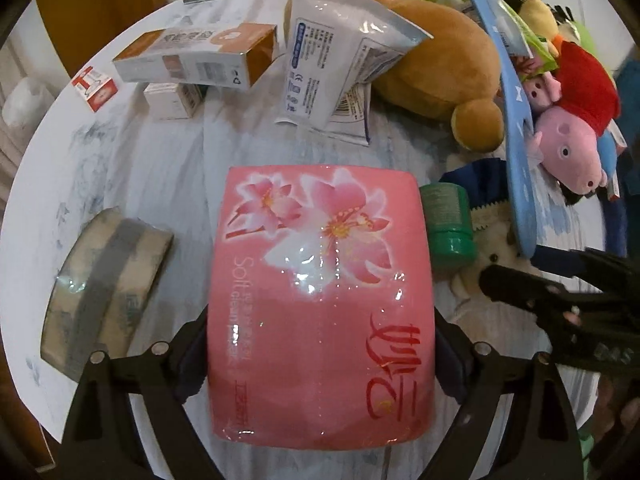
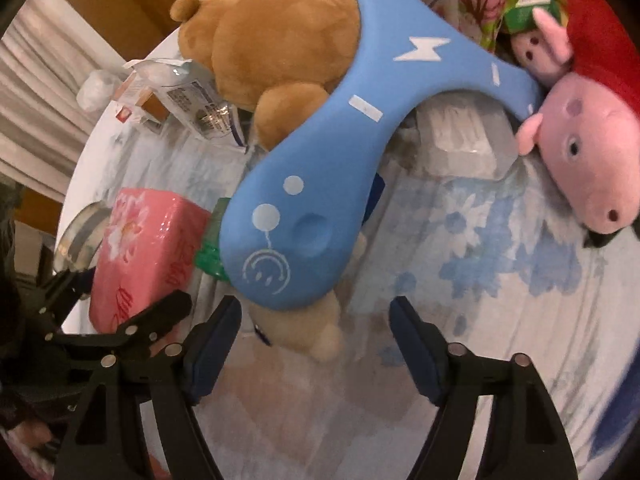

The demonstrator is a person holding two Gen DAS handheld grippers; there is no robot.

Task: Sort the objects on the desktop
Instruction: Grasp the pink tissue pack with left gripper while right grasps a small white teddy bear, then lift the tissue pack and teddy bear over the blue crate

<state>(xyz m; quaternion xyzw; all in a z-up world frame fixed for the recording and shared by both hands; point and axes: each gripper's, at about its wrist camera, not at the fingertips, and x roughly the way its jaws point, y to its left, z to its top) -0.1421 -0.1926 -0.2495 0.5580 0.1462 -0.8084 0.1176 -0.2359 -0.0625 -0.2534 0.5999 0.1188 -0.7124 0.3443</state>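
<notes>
My left gripper (image 1: 320,356) is shut on a pink tissue pack (image 1: 320,292) printed with flowers; the pack fills the space between both fingers. The pack also shows in the right wrist view (image 2: 140,252), with the left gripper (image 2: 92,320) around it. My right gripper (image 2: 316,340) is open and empty, just short of a blue boomerang-shaped toy (image 2: 304,208) and a small cream plush (image 2: 308,332) lying under it. The right gripper also shows at the right of the left wrist view (image 1: 560,308). A green bottle (image 1: 448,224) lies just right of the pack.
A tape roll (image 1: 104,284) lies left of the pack. Small boxes (image 1: 196,56) and white pouches (image 1: 332,68) lie at the far side. A brown teddy (image 2: 272,36) and a pink pig plush (image 2: 592,152) sit at the back and right on the flowered tablecloth (image 2: 480,260).
</notes>
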